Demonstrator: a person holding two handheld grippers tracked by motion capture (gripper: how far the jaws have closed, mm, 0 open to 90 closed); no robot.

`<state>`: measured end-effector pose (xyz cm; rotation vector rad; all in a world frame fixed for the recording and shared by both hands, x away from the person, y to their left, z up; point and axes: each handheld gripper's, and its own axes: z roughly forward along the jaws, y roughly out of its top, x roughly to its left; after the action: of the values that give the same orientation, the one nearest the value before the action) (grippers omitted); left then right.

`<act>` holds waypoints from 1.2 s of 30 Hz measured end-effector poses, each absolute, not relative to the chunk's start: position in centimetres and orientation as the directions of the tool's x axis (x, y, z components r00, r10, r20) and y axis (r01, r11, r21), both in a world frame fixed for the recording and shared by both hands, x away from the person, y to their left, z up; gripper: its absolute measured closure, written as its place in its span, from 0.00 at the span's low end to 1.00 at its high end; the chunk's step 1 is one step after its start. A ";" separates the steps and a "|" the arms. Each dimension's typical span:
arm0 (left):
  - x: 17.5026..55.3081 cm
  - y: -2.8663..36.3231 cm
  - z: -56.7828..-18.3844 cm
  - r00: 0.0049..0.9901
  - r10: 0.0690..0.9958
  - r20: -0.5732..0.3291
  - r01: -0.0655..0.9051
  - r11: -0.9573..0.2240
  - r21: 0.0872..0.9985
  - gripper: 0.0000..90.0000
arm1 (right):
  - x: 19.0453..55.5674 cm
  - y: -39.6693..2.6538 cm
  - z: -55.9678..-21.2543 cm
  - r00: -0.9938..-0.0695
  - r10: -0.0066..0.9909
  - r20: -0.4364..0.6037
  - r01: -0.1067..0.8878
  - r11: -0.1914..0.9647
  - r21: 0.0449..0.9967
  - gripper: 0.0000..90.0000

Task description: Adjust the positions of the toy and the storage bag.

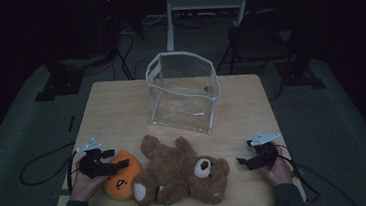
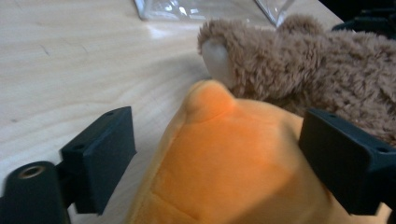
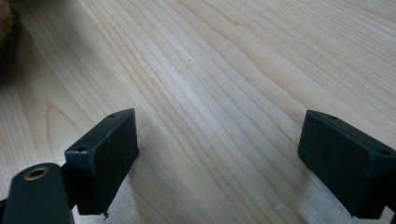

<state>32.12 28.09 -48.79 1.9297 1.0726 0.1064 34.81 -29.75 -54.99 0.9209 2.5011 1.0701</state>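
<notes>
Your left gripper [image 1: 118,165] has its jaws wide around the orange plush [image 2: 233,163], which lies just beside the teddy bear [image 1: 182,173], apparently not yet pinched. Close next. Right gripper [image 1: 243,161] jaws wide, empty, over the worktop [image 3: 224,70].

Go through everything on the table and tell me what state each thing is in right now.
Clear plastic bag: upright, top open, apparently empty.
Teddy bear: lying down.
Orange plush toy: on the table against the bear, between open jaws, right pad at its side.
Left gripper: open.
Right gripper: open over bare table.
</notes>
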 end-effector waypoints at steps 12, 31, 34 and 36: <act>32.5 27.7 -49.1 0.636 0.702 -0.320 0.649 -0.263 0.714 0.46 | 34.8 -29.8 -55.0 -0.761 0.649 0.003 0.450 0.525 0.723 0.13; 33.7 28.0 -47.8 0.622 0.740 -0.258 0.596 -0.233 0.769 0.59 | 34.8 -29.8 -55.0 -0.761 0.648 0.003 0.450 0.525 0.722 0.13; 34.4 28.1 -47.7 0.610 0.754 -0.242 0.591 -0.230 0.773 0.59 | 34.8 -29.8 -55.0 -0.761 0.649 0.003 0.450 0.525 0.722 0.13; 34.8 28.2 -47.4 0.604 0.763 -0.229 0.587 -0.232 0.776 0.59 | 34.8 -29.8 -55.0 -0.761 0.648 0.002 0.449 0.524 0.724 0.13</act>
<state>34.83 28.22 -47.45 1.9317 1.0756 0.2473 34.81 -29.75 -55.01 0.9215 2.4988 1.0717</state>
